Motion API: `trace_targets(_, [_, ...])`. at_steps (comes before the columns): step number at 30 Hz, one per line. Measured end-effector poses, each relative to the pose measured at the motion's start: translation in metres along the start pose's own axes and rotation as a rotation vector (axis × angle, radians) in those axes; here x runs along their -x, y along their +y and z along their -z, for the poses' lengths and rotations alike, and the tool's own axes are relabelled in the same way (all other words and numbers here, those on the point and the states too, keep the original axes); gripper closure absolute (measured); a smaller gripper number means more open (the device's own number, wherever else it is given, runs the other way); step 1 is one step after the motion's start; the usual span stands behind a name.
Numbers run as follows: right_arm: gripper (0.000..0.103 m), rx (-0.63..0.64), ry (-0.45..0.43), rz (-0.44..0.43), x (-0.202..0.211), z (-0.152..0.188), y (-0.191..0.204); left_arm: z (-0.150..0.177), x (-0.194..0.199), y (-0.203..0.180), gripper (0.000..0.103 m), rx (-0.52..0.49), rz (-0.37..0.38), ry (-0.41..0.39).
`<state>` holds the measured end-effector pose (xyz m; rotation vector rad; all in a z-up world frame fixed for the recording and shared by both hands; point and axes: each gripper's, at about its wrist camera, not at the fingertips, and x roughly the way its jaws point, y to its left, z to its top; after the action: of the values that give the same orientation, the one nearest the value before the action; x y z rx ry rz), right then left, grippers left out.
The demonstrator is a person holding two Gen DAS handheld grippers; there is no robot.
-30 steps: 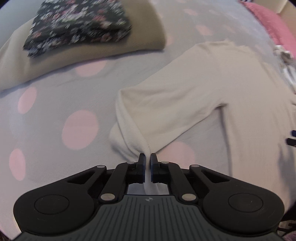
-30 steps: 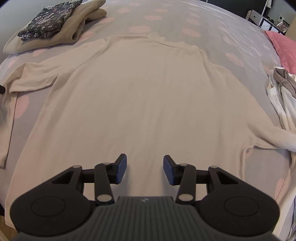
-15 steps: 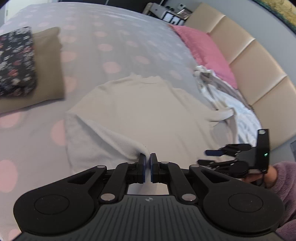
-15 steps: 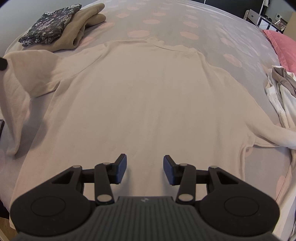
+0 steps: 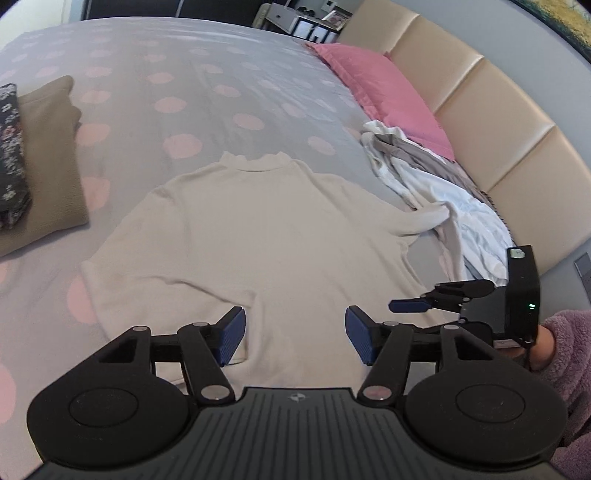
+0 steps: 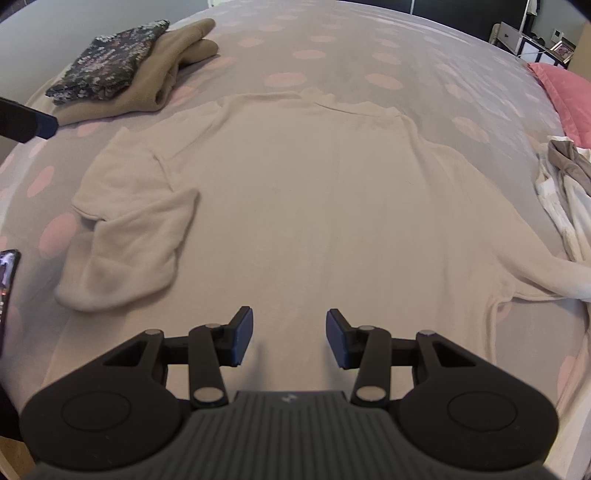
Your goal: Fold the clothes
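Cream sweater (image 6: 314,206): spread flat, neckline toward far side, on bedspread (image 6: 369,51), grey with pink dots. Left sleeve (image 6: 125,236) folded inward, lying rumpled along left edge of body; right sleeve (image 6: 554,273) stretched out to right, cuff reaching laundry heap.

Bed: wide, covers most of both views. Padded beige headboard (image 5: 480,122) along right side in left wrist view. Pink pillow (image 5: 384,96) against headboard, at far right.

Folded stack, far left: tan garment (image 6: 159,77) underneath, dark floral garment (image 6: 107,59) on top, well apart from sweater.

Laundry heap (image 5: 443,192), right side: white and grey-brown pieces, unfolded, near pillow, touching right sleeve.

Room beyond far edge: white shelf unit (image 5: 306,22) with small framed items, dim and too small for detail. Pale wood floor strip at near left corner of right wrist view.

Left gripper (image 5: 295,334): jaws opening, nothing between pads, blue pads hanging just above near part of sweater beside folded sleeve cuff.

Right gripper (image 6: 290,339): jaws parted partway, nothing between pads, poised over near middle of sweater; also visible at right of left wrist view, carried by hand (image 5: 543,347) in fuzzy lilac sleeve (image 5: 569,369).

Dark phone-like item (image 6: 7,273) at left edge of right wrist view, partly cut off.
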<state>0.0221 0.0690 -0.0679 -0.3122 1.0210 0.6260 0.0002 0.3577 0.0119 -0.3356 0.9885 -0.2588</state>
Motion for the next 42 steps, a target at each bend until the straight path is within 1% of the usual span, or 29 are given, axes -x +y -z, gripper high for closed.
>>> trace_targets(3, [0.056,0.006,-0.008,-0.055,0.004,-0.003,0.01,0.005,-0.002,0.008,0.045,0.007,-0.062,0.023])
trace_targets(6, [0.056,0.015,-0.01,-0.102,0.005,-0.005,0.024,0.016,-0.011,0.014,0.045,-0.002,-0.115,0.082])
trace_targets(10, [0.056,0.046,-0.009,-0.133,0.003,-0.011,0.044,0.034,-0.03,0.023,0.045,-0.011,-0.168,0.173])
trace_targets(13, [0.056,0.071,-0.003,-0.132,-0.001,-0.015,0.054,0.05,-0.045,0.032,0.046,-0.012,-0.207,0.23])
trace_targets(16, [0.056,0.081,0.008,-0.132,-0.007,-0.018,0.06,0.062,-0.06,0.038,0.051,-0.004,-0.231,0.268])
trace_targets(18, [0.056,0.085,0.015,-0.132,-0.011,-0.019,0.062,0.067,-0.07,0.04,0.056,-0.006,-0.246,0.277])
trace_targets(20, [0.056,0.093,0.02,-0.134,-0.012,-0.02,0.065,0.07,-0.077,0.043,0.065,-0.016,-0.255,0.281])
trace_targets(22, [0.056,0.102,0.022,-0.134,-0.014,-0.021,0.067,0.072,-0.083,0.043,0.069,-0.025,-0.265,0.282])
trace_targets(25, [0.056,0.113,0.025,-0.129,-0.015,-0.021,0.069,0.073,-0.089,0.039,0.072,-0.047,-0.285,0.284])
trace_targets(26, [0.056,0.112,0.026,-0.128,-0.015,-0.021,0.068,0.073,-0.089,0.038,0.08,-0.053,-0.288,0.284])
trace_targets(27, [0.056,0.111,0.027,-0.127,-0.015,-0.022,0.068,0.071,-0.085,0.037,0.088,-0.042,-0.261,0.28])
trace_targets(28, [0.056,0.108,0.027,-0.125,-0.015,-0.022,0.067,0.068,-0.082,0.037,0.098,-0.032,-0.235,0.277])
trace_targets(29, [0.056,0.106,0.024,-0.123,-0.014,-0.022,0.066,0.066,-0.078,0.036,0.098,-0.021,-0.209,0.273])
trace_targets(33, [0.056,0.085,0.002,-0.124,-0.006,-0.023,0.059,0.06,-0.053,0.012,0.098,-0.045,-0.108,0.191])
trace_targets(37, [0.056,0.055,-0.009,-0.102,0.002,-0.022,0.049,0.055,-0.044,-0.027,0.098,-0.096,0.0,0.121])
trace_targets(39, [0.056,0.04,-0.009,-0.087,0.004,-0.02,0.044,0.055,-0.044,-0.045,0.098,-0.132,0.032,0.096])
trace_targets(42, [0.056,0.009,0.001,-0.055,0.005,-0.018,0.033,0.06,-0.056,-0.071,0.098,-0.197,0.023,0.095])
